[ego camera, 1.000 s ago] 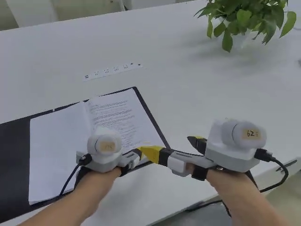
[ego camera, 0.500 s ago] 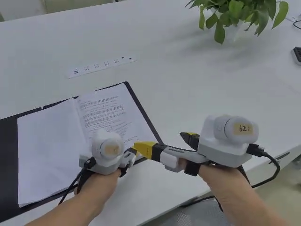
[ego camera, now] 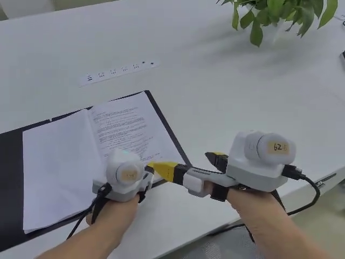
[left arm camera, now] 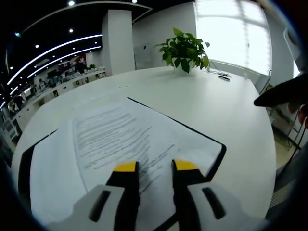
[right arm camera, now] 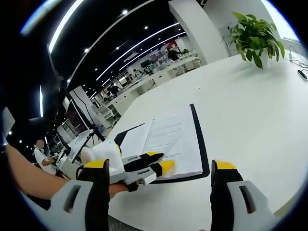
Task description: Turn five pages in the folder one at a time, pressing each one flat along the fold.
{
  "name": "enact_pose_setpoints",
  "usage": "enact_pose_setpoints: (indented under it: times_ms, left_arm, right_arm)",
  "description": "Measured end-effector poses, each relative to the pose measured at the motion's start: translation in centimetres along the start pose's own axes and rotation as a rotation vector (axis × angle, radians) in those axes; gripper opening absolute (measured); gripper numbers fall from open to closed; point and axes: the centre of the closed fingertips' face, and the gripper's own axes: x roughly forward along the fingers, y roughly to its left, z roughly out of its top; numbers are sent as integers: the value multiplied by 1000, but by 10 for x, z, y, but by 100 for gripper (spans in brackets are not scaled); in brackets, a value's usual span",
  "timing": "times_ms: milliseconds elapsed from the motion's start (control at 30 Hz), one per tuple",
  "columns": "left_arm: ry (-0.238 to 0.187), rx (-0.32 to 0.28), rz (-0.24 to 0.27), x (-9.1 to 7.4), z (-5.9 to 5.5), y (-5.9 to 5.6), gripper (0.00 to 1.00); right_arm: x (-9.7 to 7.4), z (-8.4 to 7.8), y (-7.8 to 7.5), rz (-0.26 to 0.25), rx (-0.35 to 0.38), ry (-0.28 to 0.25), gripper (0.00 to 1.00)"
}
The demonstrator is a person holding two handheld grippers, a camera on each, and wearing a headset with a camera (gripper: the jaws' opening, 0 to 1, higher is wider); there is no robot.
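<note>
Open folder (ego camera: 11, 162); its right page (ego camera: 126, 129) looks thin and floppy, best pinched at the near corner. On the left gripper (left arm camera: 155, 167) jaws slightly parted, right gripper (ego camera: 188, 164) spread wide.

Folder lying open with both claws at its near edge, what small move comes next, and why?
Probably ease the right claw onto the near right corner of the printed page and close on the top sheet. The folder lies open, that page flat; the right claw is wide open beside that corner, and the left claw hovers over the page's near edge, holding nothing.
</note>
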Motion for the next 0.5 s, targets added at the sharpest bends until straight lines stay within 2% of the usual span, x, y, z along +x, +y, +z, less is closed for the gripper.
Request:
enact_pose_setpoints:
  times_ms: [133, 167, 200, 267, 333, 367, 467, 500]
  left_arm:
    - [-6, -6, 8, 0, 1, 2, 19]
    - [-1, -6, 46, 0, 0, 9, 5]
    - [-2, 18, 44, 0, 1, 13, 4]
    - [-2, 34, 37, 0, 0, 9, 4]
    - [0, 2, 37, 0, 0, 10, 3]
    - [1, 9, 39, 0, 0, 10, 3]
    - [-2, -19, 49, 0, 0, 11, 0]
    - [-6, -46, 51, 0, 0, 10, 0]
  right_arm:
    - [2, -2, 0, 4, 2, 5, 86]
    - [3, -2, 0, 4, 2, 6, 86]
    - [4, -3, -1, 5, 6, 9, 86]
    - [5, -4, -2, 4, 7, 13, 86]
    - [8, -5, -3, 7, 12, 15, 85]
    - [8, -6, -3, 7, 15, 18, 85]
    - [10, -8, -2, 10, 20, 23, 85]
    - [11, -8, -1, 11, 19, 25, 85]
